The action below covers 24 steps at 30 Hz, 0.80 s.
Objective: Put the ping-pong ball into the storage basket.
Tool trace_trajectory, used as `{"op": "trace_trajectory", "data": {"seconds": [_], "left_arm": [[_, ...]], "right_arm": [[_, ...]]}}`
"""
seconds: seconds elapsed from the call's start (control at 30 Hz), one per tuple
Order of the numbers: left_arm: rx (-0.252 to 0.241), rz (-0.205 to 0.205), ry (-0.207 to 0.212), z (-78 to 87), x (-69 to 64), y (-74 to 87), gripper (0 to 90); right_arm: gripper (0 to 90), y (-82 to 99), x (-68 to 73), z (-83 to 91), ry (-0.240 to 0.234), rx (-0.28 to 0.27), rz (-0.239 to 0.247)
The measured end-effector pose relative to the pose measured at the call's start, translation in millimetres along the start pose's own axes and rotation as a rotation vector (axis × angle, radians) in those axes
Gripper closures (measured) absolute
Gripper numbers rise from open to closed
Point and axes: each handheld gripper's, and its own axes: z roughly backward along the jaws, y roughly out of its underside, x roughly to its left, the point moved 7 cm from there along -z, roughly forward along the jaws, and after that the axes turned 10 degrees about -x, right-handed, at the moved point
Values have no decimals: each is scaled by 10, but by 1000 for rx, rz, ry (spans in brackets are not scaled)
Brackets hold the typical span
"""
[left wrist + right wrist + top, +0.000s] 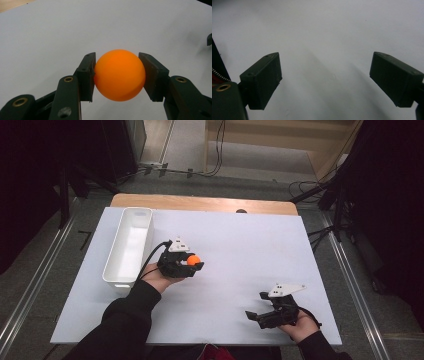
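While the right claw (256, 307) gaped wide over bare table (240, 245), the ball (119, 75) sat squeezed between the left claw's (117, 75) pads, just beside the bin (129, 245).

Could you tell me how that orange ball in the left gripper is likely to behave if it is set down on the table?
The orange ball is smooth and round, so it would probably roll on the flat white table. It looks light, perhaps hollow. The fingers touch only its sides, so it might slip.
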Motion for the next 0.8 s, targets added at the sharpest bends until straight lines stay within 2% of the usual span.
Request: {"op": "trace_trajectory", "data": {"seconds": [0.4, 0.43, 0.57, 0.8], "left_arm": [[8, 12, -5, 38, 11, -6, 500], [11, 3, -4, 50, 12, -12, 500], [-10, 11, -10, 107, 15, -69, 500], [-17, 25, -14, 176, 50, -118, 500]], "right_arm": [[93, 1, 0, 0, -1, 3, 1], [93, 2, 1, 0, -1, 4, 1], [93, 2, 1, 0, -1, 4, 2], [93, 2, 3, -4, -2, 4, 3]]}}
